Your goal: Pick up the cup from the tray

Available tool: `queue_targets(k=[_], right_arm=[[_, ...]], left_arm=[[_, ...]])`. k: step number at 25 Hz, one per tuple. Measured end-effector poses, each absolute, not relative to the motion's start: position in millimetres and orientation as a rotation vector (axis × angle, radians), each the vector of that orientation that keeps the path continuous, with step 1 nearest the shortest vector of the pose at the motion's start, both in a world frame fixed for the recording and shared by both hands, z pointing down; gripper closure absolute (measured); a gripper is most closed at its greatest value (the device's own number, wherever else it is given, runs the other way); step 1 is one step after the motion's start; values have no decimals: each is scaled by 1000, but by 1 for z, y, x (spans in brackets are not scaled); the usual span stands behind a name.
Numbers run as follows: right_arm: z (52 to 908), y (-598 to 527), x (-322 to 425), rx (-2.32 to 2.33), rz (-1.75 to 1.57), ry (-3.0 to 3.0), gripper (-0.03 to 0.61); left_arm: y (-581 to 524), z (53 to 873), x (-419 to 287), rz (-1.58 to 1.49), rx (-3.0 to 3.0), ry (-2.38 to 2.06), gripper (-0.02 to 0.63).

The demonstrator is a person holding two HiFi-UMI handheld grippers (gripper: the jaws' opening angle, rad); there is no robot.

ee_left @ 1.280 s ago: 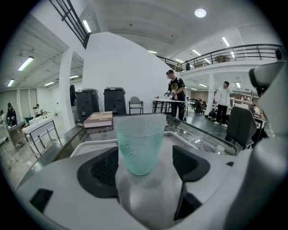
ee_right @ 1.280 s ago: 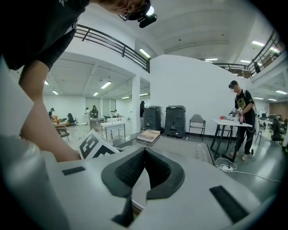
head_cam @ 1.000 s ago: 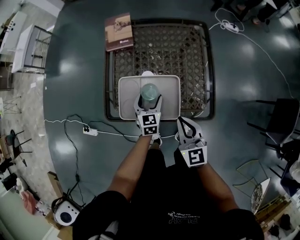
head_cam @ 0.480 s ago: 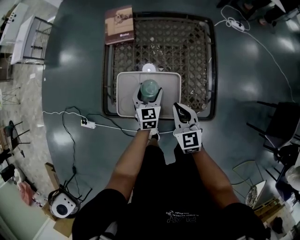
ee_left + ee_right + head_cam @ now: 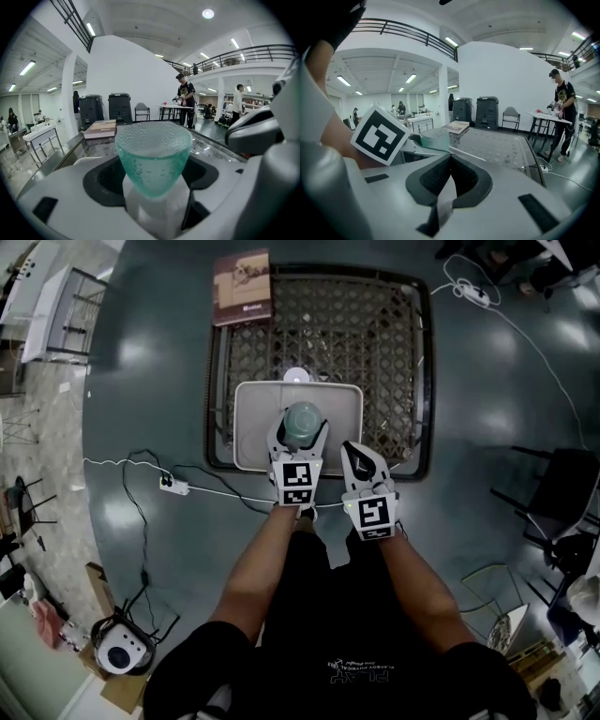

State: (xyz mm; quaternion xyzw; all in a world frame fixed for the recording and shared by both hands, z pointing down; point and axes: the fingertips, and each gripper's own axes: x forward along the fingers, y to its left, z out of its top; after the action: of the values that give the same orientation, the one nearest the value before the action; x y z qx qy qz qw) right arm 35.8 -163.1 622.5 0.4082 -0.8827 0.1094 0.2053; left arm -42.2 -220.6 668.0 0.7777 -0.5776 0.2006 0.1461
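Observation:
A teal dimpled cup [image 5: 302, 418] stands upright over the white tray [image 5: 253, 432], which lies on the near half of a lattice table. My left gripper [image 5: 300, 435] is shut on it, one finger on each side. In the left gripper view the cup [image 5: 153, 157] fills the gap between the jaws of the left gripper [image 5: 153, 192]; I cannot tell whether its base touches the tray. My right gripper [image 5: 355, 454] hovers just right of the left one at the table's near edge, shut and holding nothing. The right gripper view shows the right gripper [image 5: 449, 161] with its jaws pressed together and the cup [image 5: 435, 138] off to the left.
The dark-framed lattice table [image 5: 375, 334] carries a brown book [image 5: 242, 287] at its far left corner and a small white round thing [image 5: 297, 375] behind the tray. A white cable and power strip [image 5: 172, 486] lie on the floor at left. People stand far off.
My right gripper has moved up and left, closer to the left gripper and the table's near edge. The left gripper stays shut on the cup over the tray.

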Motion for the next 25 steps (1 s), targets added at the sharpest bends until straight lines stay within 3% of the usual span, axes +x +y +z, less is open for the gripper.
queue_targets(k=[25], right_arm=[[450,-114,-13,1161,-25,-2747,578]], left_arm=[[-124,485,-70,375,2481,-1640,250]])
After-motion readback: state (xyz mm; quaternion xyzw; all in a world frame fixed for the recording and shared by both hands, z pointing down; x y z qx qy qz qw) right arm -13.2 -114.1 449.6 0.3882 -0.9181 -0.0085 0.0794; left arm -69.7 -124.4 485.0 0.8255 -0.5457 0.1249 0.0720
